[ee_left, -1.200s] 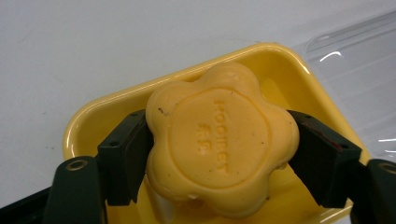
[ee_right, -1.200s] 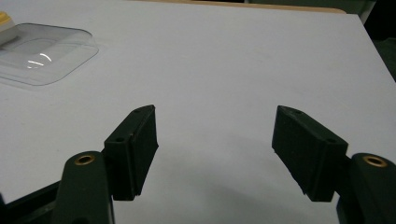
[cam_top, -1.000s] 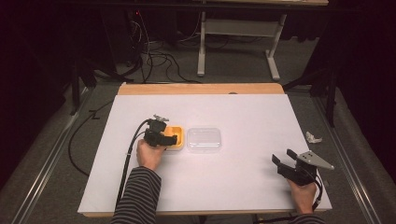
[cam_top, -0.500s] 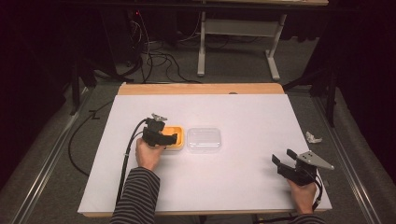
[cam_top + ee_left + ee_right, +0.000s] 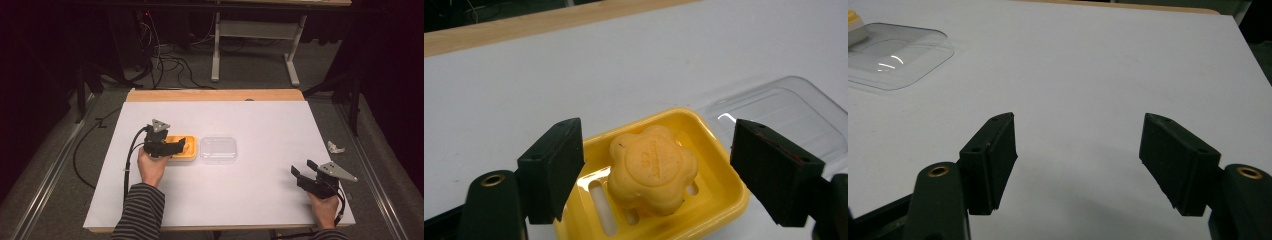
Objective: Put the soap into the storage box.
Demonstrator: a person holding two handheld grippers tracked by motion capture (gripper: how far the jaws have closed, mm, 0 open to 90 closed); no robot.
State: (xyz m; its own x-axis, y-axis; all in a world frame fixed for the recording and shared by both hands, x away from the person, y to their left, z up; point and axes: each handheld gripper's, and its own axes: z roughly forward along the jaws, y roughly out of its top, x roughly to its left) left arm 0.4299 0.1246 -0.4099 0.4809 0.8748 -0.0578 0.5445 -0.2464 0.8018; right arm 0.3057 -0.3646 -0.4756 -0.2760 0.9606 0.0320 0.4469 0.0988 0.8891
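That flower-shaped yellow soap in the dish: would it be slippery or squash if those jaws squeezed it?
The soap looks dry and matte, so probably not very slippery. Its lobed, rounded sides could let flat jaws slide off. It seems a solid bar, likely firm, and its flat top suggests it would not roll.

A yellow flower-shaped soap (image 5: 653, 169) with faint embossed lettering on top lies flat in a yellow slotted soap dish (image 5: 719, 170), directly ahead of the left tool (image 5: 656, 175) and between its spread jaws, untouched. Just beyond the dish, a clear plastic lid (image 5: 784, 112) lies flat on the bench.
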